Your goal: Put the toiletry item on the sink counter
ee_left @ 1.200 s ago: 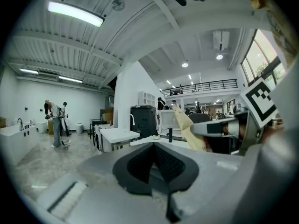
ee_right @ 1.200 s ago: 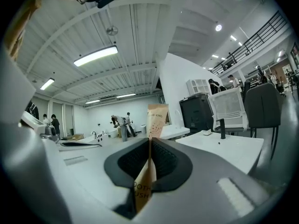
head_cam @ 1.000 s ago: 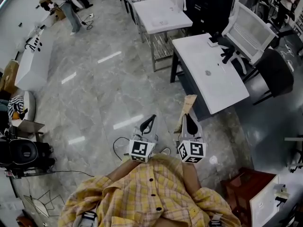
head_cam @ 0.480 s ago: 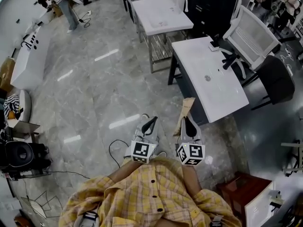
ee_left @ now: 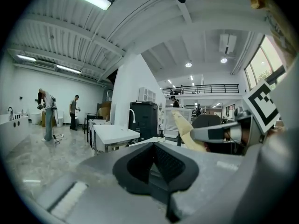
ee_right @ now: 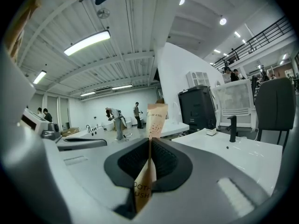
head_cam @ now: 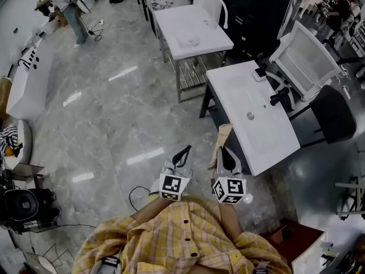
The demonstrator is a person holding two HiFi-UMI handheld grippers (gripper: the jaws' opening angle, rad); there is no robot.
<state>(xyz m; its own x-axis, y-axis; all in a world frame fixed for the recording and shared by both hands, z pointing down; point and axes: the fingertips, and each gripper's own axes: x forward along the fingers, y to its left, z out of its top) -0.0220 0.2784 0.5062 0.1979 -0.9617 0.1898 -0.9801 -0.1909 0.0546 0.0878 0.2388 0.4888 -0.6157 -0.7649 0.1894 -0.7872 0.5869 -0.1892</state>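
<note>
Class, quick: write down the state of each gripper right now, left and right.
Left gripper: shut, nothing between its jaws.
Right gripper: shut on the toothbrush box.

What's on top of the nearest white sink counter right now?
On the sink counter: a black faucet, a drain, a small object at the far corner. The toothbrush packet, shut in the right hand-held gripper, hides part of its edge.

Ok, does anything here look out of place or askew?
Nothing looks spilled or damaged. The tan paper toothbrush packet is clamped in the right gripper, sticking out past its tip, and is not yet on the white sink counter.
</note>
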